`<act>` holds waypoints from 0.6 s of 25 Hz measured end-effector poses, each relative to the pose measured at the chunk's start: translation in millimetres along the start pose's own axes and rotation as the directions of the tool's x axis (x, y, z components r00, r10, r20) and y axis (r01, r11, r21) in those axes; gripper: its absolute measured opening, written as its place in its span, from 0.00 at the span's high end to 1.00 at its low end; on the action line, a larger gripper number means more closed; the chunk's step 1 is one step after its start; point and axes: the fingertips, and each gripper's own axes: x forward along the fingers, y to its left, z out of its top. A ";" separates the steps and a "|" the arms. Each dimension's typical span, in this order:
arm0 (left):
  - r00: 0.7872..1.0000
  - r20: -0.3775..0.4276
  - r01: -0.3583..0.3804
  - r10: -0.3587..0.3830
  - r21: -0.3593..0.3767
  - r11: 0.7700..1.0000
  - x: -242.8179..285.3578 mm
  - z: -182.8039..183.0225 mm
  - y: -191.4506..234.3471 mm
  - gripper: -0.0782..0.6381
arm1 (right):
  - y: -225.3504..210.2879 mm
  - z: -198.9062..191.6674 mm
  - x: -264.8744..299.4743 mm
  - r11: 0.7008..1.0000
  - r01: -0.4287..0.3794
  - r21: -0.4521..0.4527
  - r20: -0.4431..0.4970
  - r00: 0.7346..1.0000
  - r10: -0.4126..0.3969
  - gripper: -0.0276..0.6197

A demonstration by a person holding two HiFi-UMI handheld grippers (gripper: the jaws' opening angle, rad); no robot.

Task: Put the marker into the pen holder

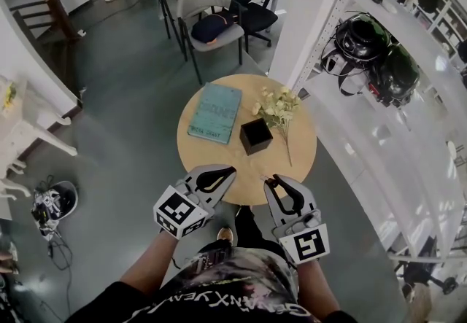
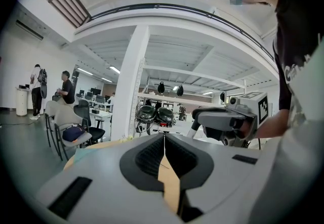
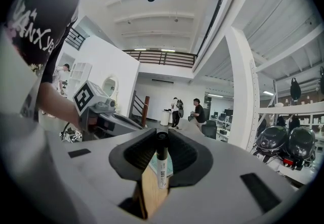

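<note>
The pen holder (image 1: 256,135) is a small black open-topped cube standing near the middle of a round wooden table (image 1: 300,148). My right gripper (image 1: 272,181) hovers over the table's near edge, shut on a marker (image 3: 161,167). The marker has a white barrel and a black cap and stands upright between the pads. My left gripper (image 1: 228,168) hangs beside it, also at the near edge, with its jaws shut and nothing between them (image 2: 163,137). Both grippers are short of the holder. Each one shows in the other's view: the right gripper (image 2: 228,119) and the left gripper (image 3: 101,112).
A teal book (image 1: 216,112) lies left of the holder, and a sprig of pale flowers (image 1: 277,105) lies to its right. A white pillar (image 1: 317,15) and white shelving with dark helmets (image 1: 376,55) stand to the right. Chairs (image 1: 211,19) stand beyond the table.
</note>
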 end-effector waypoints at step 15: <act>1.000 -0.018 -0.023 0.023 -0.020 1.000 41.1 11.6 44.4 0.86 | -43.2 -2.7 49.2 0.999 -0.035 0.020 -0.006 0.999 0.035 0.84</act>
